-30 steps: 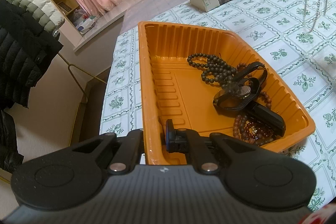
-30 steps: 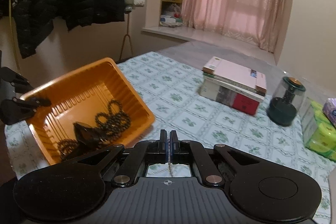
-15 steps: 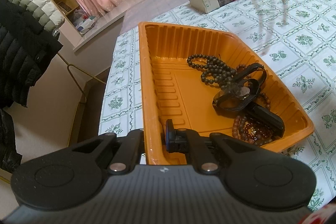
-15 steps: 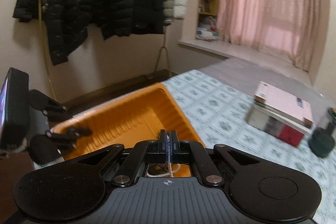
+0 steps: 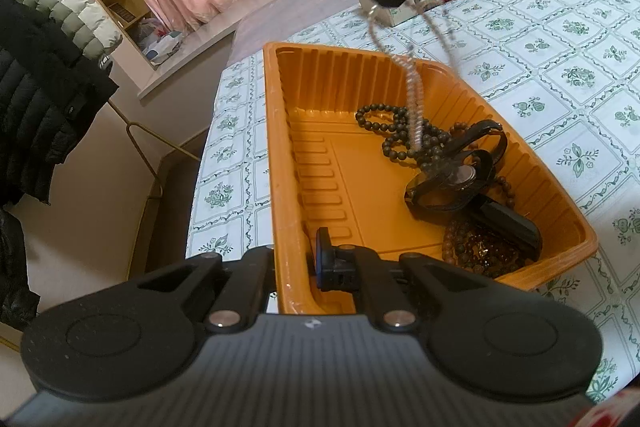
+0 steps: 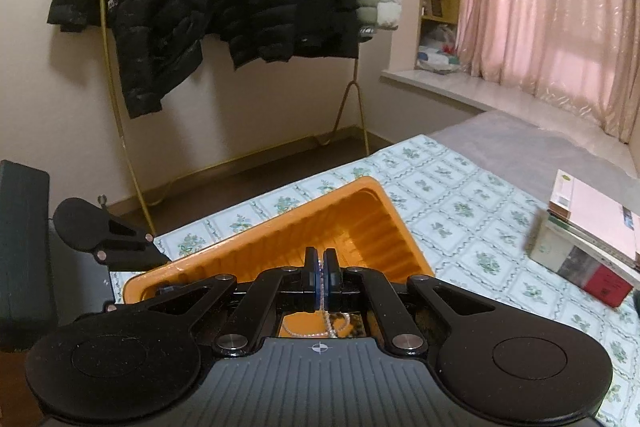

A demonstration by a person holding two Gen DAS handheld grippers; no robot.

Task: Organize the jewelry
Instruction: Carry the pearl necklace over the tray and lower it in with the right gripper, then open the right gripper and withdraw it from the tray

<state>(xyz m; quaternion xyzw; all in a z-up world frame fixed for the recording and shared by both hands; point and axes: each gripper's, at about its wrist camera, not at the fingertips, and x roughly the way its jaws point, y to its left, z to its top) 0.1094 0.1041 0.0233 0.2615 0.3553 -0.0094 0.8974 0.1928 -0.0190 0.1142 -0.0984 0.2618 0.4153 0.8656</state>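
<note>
The left gripper [image 5: 296,263] is clamped on the near wall of an orange plastic tray [image 5: 280,155], one finger outside the wall and one inside, steadying it on a table covered with a green floral tablecloth [image 5: 560,39]. The right gripper [image 6: 320,281] has its jaws pressed almost fully together on a pale beaded necklace [image 5: 414,95], which hangs below it as a long loop. In the left wrist view the right gripper sits high, ahead and to the right of the left one, and the loop's lowest part reaches the dark beaded bracelet [image 5: 396,137] lying ahead of the left fingers inside the tray. Just right of that lie a black wristwatch [image 5: 456,179] and, nearer the right corner, a brown beaded bracelet [image 5: 480,251]. To finish this step well, it looks best to lower the right gripper so the strand pools on the tray floor before the jaws part, keeping the whole loop inside the walls while the left keeps the tray from sliding. Only the left wrist view shows the hanging loop and the tray's contents. The right wrist view shows just a short bit of the strand under its fingers, the tray's far end, and the left gripper at its left.
</note>
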